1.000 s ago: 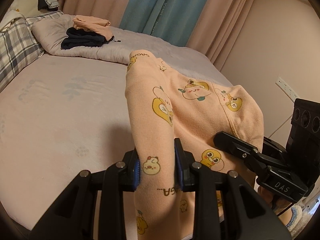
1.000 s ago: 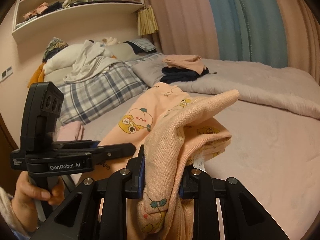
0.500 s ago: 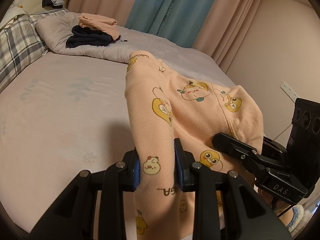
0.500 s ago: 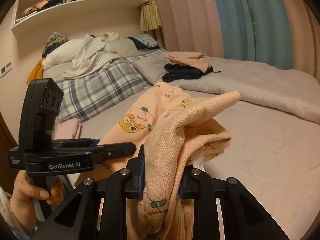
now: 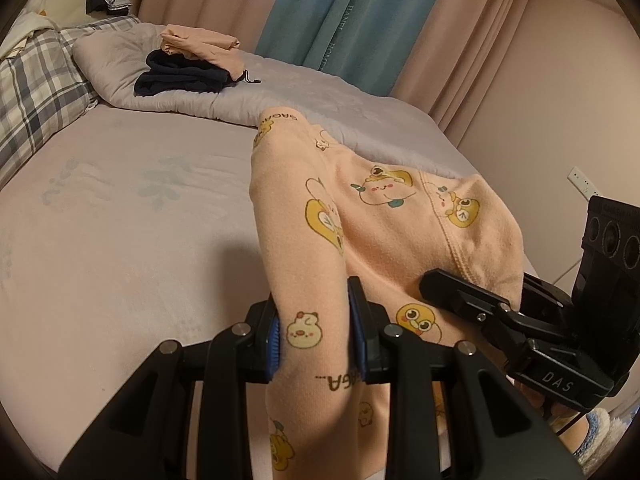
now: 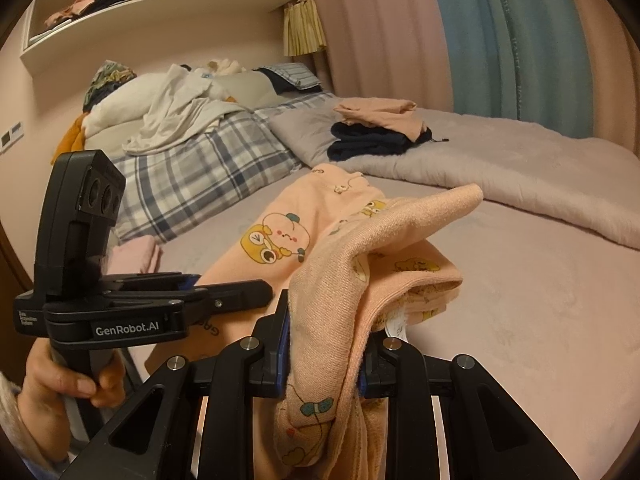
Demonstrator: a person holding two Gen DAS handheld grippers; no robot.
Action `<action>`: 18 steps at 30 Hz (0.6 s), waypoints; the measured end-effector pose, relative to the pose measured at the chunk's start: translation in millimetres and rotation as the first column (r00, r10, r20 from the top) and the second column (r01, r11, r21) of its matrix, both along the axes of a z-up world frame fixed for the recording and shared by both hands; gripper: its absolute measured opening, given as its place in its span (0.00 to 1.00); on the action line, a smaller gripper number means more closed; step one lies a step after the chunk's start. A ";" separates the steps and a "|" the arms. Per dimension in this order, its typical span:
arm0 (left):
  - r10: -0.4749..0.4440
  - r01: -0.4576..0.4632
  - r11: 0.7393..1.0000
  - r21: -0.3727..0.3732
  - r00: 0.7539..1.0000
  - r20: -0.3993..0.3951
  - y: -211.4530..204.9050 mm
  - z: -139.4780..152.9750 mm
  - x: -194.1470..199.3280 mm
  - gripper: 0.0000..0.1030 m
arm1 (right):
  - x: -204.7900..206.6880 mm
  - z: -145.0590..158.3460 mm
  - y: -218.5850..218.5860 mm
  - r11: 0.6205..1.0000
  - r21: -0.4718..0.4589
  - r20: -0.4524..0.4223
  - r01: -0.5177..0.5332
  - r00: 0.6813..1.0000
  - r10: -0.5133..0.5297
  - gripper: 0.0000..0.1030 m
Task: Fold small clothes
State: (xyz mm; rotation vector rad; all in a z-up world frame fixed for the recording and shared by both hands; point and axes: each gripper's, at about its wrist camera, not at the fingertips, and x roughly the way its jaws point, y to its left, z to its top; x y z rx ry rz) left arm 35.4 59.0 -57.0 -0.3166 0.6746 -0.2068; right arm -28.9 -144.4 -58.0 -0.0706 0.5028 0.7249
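Observation:
A small peach garment (image 5: 384,220) printed with yellow cartoon animals is held up over the near edge of the bed. My left gripper (image 5: 314,328) is shut on one edge of it. My right gripper (image 6: 324,344) is shut on another bunched edge of the same garment (image 6: 360,264). The two grippers are close side by side; the right one shows in the left wrist view (image 5: 500,312) and the left one in the right wrist view (image 6: 160,300). The far part of the garment drapes toward the mattress.
The lilac bed sheet (image 5: 120,208) spreads ahead. A folded peach and navy pile (image 5: 192,64) sits on a grey duvet (image 6: 520,168) at the back. Plaid pillows (image 6: 192,168) and loose laundry lie at the head. Curtains (image 5: 360,12) and a wall (image 5: 540,128) stand behind.
Both grippers keep their grip on the garment. The views have shifted slightly, with the bed and far pile sliding a little in frame; the garment's shape is about the same.

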 end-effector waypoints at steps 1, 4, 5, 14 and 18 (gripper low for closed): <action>0.000 0.000 1.000 -0.002 1.000 -0.002 0.1 0.0 0.1 0.27 | 0.3 0.0 0.3 1.000 -0.001 0.000 0.000 1.000 0.000 0.26; 0.001 -0.001 1.000 -0.005 1.000 -0.007 1.4 -1.2 1.7 0.27 | 1.4 -0.1 2.7 1.000 -0.005 -0.003 0.002 1.000 -0.002 0.26; 0.002 -0.002 1.000 -0.006 1.000 -0.010 2.3 -1.4 2.9 0.27 | 3.1 -0.3 4.1 1.000 -0.008 -0.005 0.002 1.000 -0.002 0.26; 0.011 -0.011 1.000 0.000 1.000 -0.023 8.4 -3.9 9.9 0.27 | 11.9 -2.3 15.0 1.000 -0.015 -0.018 -0.007 1.000 0.007 0.26; 0.015 -0.015 1.000 -0.002 1.000 -0.027 11.6 -6.7 13.3 0.27 | 15.6 -5.0 17.7 1.000 -0.014 -0.025 -0.007 1.000 0.007 0.26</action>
